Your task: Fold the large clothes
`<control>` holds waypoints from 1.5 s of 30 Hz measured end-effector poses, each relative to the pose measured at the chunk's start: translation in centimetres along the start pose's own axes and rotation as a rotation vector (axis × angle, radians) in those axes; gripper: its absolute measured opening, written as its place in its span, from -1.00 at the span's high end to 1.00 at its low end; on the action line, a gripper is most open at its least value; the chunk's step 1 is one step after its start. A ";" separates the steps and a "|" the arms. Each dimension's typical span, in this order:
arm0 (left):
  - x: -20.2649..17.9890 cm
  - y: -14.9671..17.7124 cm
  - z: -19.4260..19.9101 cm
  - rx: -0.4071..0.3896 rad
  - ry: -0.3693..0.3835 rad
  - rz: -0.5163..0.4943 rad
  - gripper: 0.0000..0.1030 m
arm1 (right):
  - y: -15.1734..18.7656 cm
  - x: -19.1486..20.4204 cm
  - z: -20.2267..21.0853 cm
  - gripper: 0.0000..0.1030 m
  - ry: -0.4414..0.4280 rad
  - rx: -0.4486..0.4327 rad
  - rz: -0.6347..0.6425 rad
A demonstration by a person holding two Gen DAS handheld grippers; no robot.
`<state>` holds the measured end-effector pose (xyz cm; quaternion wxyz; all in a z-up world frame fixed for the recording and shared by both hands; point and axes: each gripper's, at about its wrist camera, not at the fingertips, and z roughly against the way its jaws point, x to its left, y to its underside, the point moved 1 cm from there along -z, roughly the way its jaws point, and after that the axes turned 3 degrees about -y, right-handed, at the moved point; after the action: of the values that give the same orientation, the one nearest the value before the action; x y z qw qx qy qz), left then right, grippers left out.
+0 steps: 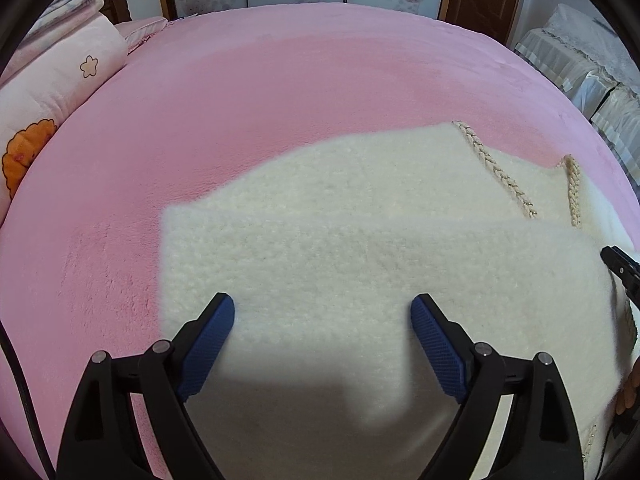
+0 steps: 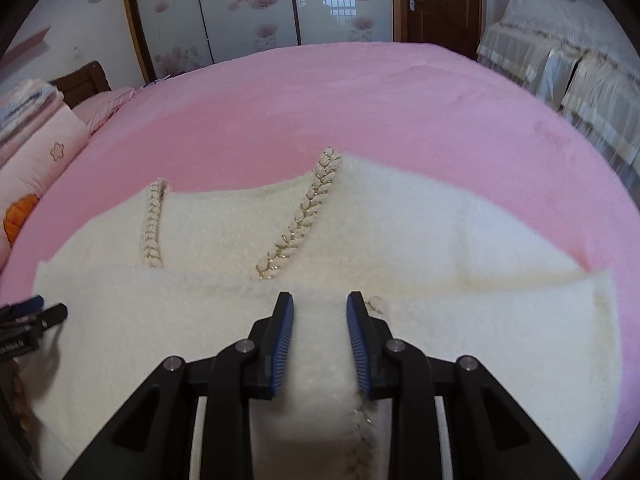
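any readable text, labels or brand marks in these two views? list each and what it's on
No text can be read in either view.
White lettering on the left gripper body, at the left edge of the right wrist view: too small and blurred to read.
Cream cardigan, pink bedspread, flowered sliding doors: no text.

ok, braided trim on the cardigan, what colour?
Cream with gold thread on the braided trim; right wrist view shows it best.

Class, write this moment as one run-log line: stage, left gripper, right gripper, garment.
stage: mid-fold | left gripper: open over sleeve | right gripper: partly open, nothing gripped | cardigan: flat on pink bed, sleeves folded across
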<state>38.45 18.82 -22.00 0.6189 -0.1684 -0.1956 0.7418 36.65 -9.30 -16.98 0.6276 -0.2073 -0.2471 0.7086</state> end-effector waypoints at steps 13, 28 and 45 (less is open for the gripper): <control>0.5 -0.1 2.2 0.005 0.005 0.022 -0.76 | 0.9 0.6 3.0 0.41 -0.030 0.023 -0.019; -1.8 5.9 11.9 -0.063 0.057 0.055 -0.76 | 4.5 4.6 10.3 0.40 -0.102 0.023 0.052; -2.2 18.1 21.0 -0.042 0.075 0.099 -0.76 | 13.6 1.8 21.8 0.16 -0.073 -0.020 0.038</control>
<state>13.09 12.11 -12.77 0.5847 -0.2184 -0.1794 0.7604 12.60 -10.73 -7.97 0.6024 -0.1924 -0.2728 0.7250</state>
